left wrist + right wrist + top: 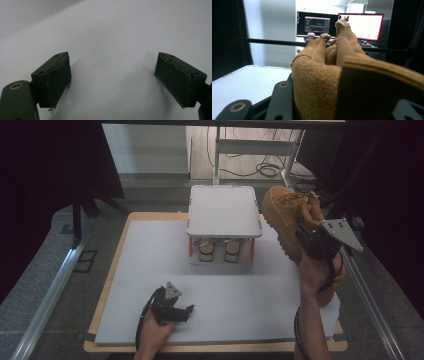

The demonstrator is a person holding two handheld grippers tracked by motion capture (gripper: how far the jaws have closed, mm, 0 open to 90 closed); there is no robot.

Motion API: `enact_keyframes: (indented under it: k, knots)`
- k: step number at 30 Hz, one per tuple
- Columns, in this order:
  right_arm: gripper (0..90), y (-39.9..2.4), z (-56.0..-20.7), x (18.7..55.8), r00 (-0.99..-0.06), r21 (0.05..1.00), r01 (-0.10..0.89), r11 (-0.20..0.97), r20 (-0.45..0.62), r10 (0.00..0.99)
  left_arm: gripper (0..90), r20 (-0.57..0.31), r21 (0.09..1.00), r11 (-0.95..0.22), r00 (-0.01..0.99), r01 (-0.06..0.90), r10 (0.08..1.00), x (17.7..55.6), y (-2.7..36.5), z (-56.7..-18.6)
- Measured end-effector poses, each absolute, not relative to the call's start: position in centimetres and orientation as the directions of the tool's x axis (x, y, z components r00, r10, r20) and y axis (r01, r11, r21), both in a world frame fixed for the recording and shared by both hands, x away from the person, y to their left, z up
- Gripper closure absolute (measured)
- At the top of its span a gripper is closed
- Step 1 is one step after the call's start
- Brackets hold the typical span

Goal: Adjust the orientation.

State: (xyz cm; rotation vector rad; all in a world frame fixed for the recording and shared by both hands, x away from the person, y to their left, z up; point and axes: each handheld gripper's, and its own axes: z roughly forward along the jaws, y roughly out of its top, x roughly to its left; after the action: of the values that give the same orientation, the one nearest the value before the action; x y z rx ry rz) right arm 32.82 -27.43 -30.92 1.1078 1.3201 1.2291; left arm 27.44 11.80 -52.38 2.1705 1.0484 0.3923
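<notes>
A tan boot [284, 215] hangs in the air above the right side of the table, just right of a white box, gripped at its collar by the right gripper [312, 237]. Its long axis runs from near-right to far-left in the high view, with the toe pointing away toward the far left and the sole turned toward the box. In the right gripper view the boot's [324, 75] fuzzy collar is pinched between the black jaws, which are closed on it.

A second tan boot [334, 285] lies on the mat [150, 270] near its right edge, largely hidden behind the person's right hand [311, 272].

The white box [224, 211] stands at the far middle of the mat, its flat lid on top.

The left gripper [181, 312] rests low over the near part of the mat; in the left gripper view its jaws stand wide apart with nothing between them.
</notes>
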Motion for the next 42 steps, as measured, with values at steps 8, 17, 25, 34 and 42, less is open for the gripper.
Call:
enact_keyframes:
  k: [8,17,25,34,42]
  knots:
    - [55.5,-26.1,-30.4,33.5,-0.135,0.998,-0.007,0.065,-0.065,0.989,13.3,-0.024,0.694,-0.44,0.629,0.569,0.777,27.4,11.8,-52.4]
    - [55.4,-24.5,-30.2,34.3,-0.167,0.998,-0.012,0.062,-0.063,0.984,13.3,-0.023,0.694,-0.441,0.629,0.57,0.777,27.4,11.8,-52.4]
    - [55.4,-22.7,-30.0,35.0,-0.205,0.998,-0.018,0.052,-0.055,0.977,13.4,-0.022,0.696,-0.44,0.629,0.568,0.777,27.4,11.8,-52.4]
    - [55.3,-20.3,-29.8,35.8,-0.246,0.998,-0.028,0.049,-0.054,0.968,13.4,-0.023,0.695,-0.44,0.629,0.569,0.777,27.4,11.8,-52.4]
    - [55.2,-17.9,-30.1,36.8,-0.289,0.999,-0.022,0.041,-0.046,0.956,13.4,-0.022,0.695,-0.44,0.629,0.568,0.777,27.4,11.8,-52.4]
